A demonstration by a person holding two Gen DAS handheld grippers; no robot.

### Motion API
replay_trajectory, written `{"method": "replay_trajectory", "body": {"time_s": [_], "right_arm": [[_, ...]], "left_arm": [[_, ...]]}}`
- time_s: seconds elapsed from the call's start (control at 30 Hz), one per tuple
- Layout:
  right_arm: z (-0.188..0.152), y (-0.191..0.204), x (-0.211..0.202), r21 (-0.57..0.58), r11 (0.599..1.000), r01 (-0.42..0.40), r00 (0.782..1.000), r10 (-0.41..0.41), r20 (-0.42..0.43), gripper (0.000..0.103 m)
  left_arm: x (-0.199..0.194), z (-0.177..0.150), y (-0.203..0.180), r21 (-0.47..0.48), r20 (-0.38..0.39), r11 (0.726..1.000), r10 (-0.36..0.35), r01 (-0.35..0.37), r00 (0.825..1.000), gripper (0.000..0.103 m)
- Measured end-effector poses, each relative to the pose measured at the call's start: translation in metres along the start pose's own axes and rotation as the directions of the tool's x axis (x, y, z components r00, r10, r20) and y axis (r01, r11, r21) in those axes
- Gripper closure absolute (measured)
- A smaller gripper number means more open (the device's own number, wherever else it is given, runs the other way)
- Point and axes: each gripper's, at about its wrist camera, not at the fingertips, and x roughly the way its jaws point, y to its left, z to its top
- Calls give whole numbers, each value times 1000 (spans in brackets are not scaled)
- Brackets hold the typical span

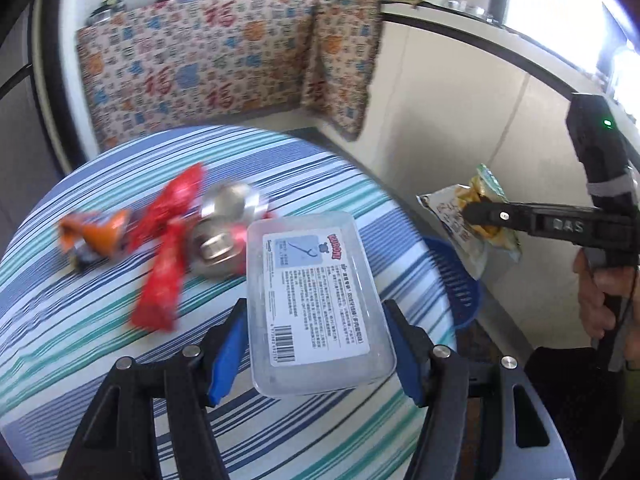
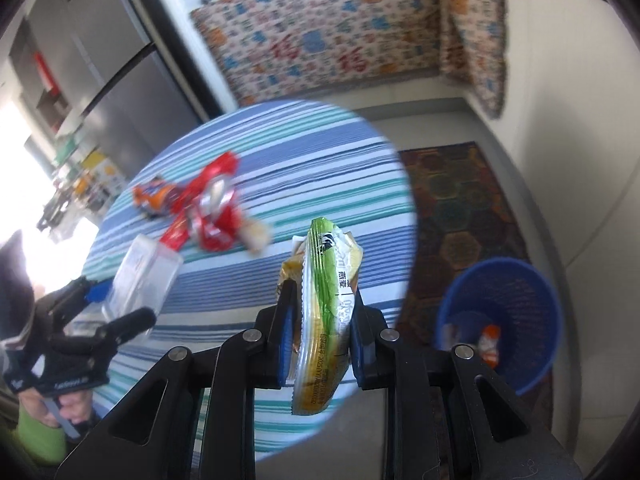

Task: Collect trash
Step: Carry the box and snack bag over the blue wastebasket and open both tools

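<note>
My left gripper [image 1: 316, 344] is shut on a clear plastic box [image 1: 312, 304] with a white label, held above the striped round table [image 1: 80, 344]. My right gripper [image 2: 322, 336] is shut on a green and yellow snack bag [image 2: 326, 312], held over the table's right edge; it also shows in the left wrist view [image 1: 476, 220]. On the table lie a red wrapper [image 1: 168, 240], an orange wrapper [image 1: 96, 236] and a crushed silver can [image 1: 224, 228]. A blue mesh trash basket [image 2: 504, 312] stands on the floor to the right of the table, with some trash inside.
A patterned cloth [image 1: 200, 64] covers a counter behind the table, with pots on top. A dark patterned rug [image 2: 456, 208] lies on the floor by the basket. A fridge [image 2: 100, 52] stands at the left.
</note>
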Motion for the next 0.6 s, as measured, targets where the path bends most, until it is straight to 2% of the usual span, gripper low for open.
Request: {"method": "replay_trajectory", "body": {"time_s": [0.13, 0.33, 0.5, 0.6], "right_arm": [[9, -58, -16, 68, 992, 110, 994, -110, 6, 80], [19, -130, -20, 144, 963, 228, 974, -227, -25, 80], [17, -180, -15, 187, 938, 292, 956, -285, -65, 80], [11, -199, -8, 206, 931, 302, 953, -293, -75, 80]], "left_arm": [[34, 30, -55, 48, -17, 996, -76, 77, 997, 37], [90, 64, -131, 111, -45, 984, -136, 140, 990, 37], [140, 76, -161, 128, -89, 979, -145, 155, 985, 37], [170, 77, -177, 136, -124, 976, -153, 170, 980, 37]]}}
